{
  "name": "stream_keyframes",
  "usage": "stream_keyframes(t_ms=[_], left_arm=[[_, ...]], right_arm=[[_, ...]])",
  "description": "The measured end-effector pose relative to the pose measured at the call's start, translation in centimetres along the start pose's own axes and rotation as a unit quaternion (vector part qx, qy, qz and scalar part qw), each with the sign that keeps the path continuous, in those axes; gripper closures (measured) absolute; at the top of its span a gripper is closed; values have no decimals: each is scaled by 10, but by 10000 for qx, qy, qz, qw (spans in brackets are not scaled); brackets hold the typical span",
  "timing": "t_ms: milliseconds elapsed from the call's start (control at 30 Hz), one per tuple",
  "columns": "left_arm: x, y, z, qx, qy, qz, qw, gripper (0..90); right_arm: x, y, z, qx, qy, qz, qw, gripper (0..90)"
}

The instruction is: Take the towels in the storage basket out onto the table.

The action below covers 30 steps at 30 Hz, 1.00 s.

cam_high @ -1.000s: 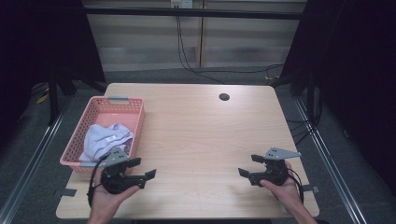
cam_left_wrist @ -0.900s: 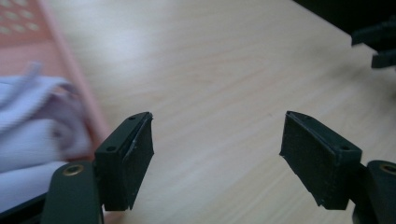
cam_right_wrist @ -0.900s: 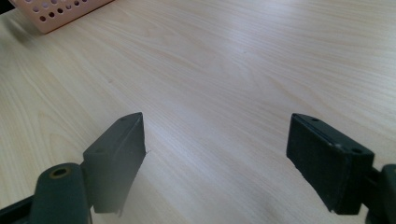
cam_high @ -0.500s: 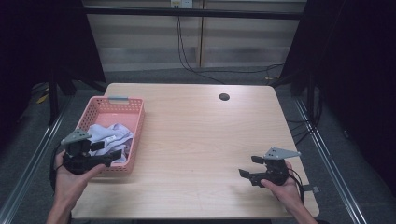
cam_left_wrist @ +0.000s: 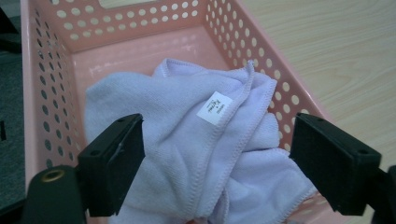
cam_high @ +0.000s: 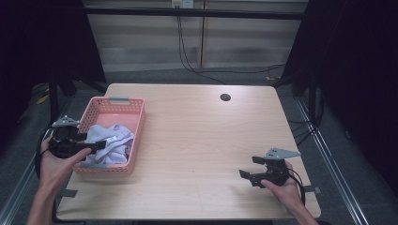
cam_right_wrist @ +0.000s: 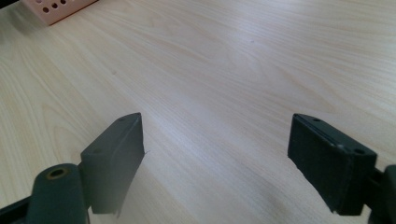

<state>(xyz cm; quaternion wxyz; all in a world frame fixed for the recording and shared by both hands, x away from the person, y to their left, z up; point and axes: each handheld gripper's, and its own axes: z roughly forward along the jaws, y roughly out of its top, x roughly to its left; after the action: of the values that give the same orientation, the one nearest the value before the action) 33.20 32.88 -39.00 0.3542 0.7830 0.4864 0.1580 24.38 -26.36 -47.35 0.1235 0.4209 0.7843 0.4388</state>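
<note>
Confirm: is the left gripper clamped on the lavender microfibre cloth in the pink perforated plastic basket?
No: the left gripper has its jaws spread wide over the lavender microfibre cloth, which lies loose in the pink perforated plastic basket.

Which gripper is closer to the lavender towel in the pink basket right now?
Left. The left gripper hangs over the pink basket with open jaws right above the lavender towel. The right gripper sits far across the table, near its other side.

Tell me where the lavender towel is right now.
The lavender towel lies bunched in the pink basket on the table's left side in the high view, just ahead of the open left gripper.
</note>
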Motion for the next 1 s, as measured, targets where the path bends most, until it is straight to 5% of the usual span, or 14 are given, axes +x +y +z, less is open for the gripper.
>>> stream_keyframes(t_ms=[133,233,367,500,600,667,700,767,833,900,967,1000], left_arm=[[11,4,12,195,67,0,9998,161],[25,4,27,599,71,-103,9981,164],[29,4,37,771,-107,-183,9968,180],[33,5,50,1284,-45,-69,9917,166],[27,6,60,1390,-54,-236,9900,134],[24,8,64,1484,-85,-234,9886,0],[16,12,69,1645,-125,-18,9863,0],[10,15,74,1803,17,59,9836,0],[9,14,82,2070,136,152,9781,0],[9,14,84,2105,113,109,9775,0],[8,17,88,2283,179,185,9733,0],[8,17,88,2283,179,185,9733,0]], right_arm=[[-1,0,1,-22,13,31,10000,170],[1,0,1,-9,67,13,10000,170],[1,0,1,-18,105,58,9999,170],[3,1,1,-39,231,63,9997,170],[6,1,3,57,205,-96,9997,171],[6,1,4,83,175,-102,9998,171],[6,1,5,83,183,-83,9998,171],[5,1,4,61,191,-69,9998,172],[5,1,3,65,199,-72,9998,172],[5,1,3,74,209,-84,9997,173],[6,1,4,87,235,-81,9997,177],[6,1,4,90,240,-81,9996,178]])
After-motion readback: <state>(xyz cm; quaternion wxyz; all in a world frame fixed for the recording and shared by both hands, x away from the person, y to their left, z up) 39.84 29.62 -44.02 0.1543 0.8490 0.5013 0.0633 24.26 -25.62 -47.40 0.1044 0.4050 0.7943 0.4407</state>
